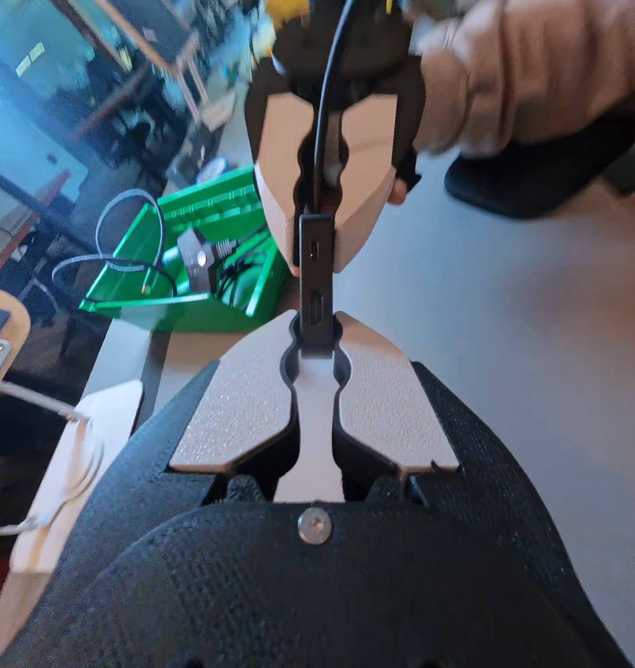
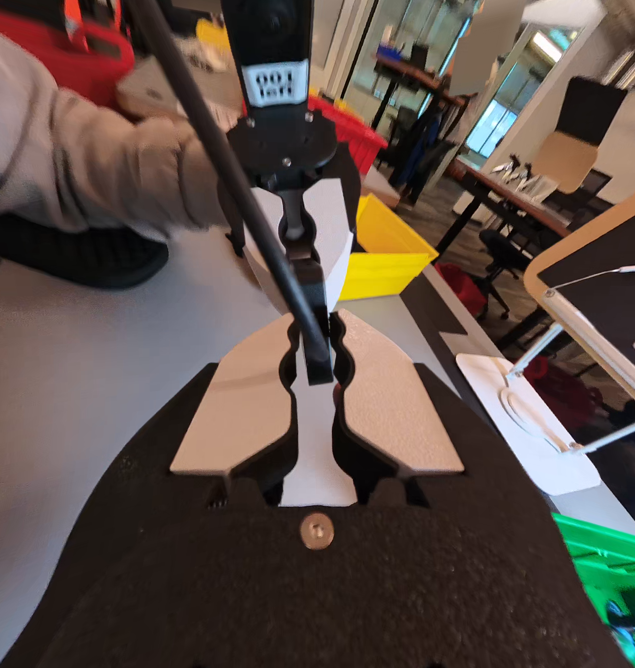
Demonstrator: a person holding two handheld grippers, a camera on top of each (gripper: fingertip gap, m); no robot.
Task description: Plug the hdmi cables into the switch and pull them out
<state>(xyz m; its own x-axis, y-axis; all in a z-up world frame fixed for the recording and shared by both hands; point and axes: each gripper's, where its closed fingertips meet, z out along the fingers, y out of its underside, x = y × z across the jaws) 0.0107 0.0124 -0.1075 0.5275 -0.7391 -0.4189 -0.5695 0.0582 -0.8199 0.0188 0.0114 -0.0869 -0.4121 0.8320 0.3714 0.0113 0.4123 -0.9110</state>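
Here the left wrist view runs from a green bin at the far left, full of grey cables and small electronics, across to the grey table. In the middle, the left gripper has its white fingers closed onto the near end of the HDMI switch, a slim black bar standing on edge with two ports showing on its side. At the far end of the switch, the right gripper faces back, its fingers narrowed around the same bar, and a black cable rises between them. To the right, a person's hand holds that gripper.

In the right wrist view, a sleeve reaches in from the left over the table. In the middle, the right gripper is pinched onto a black block from which the black cable slants up and to the left; whether this block is the cable's plug or the end of the switch I cannot tell. Just beyond, the left gripper clamps the dark body from the far side. A yellow bin sits to the right, then a white stand, with a green bin at the near right corner.
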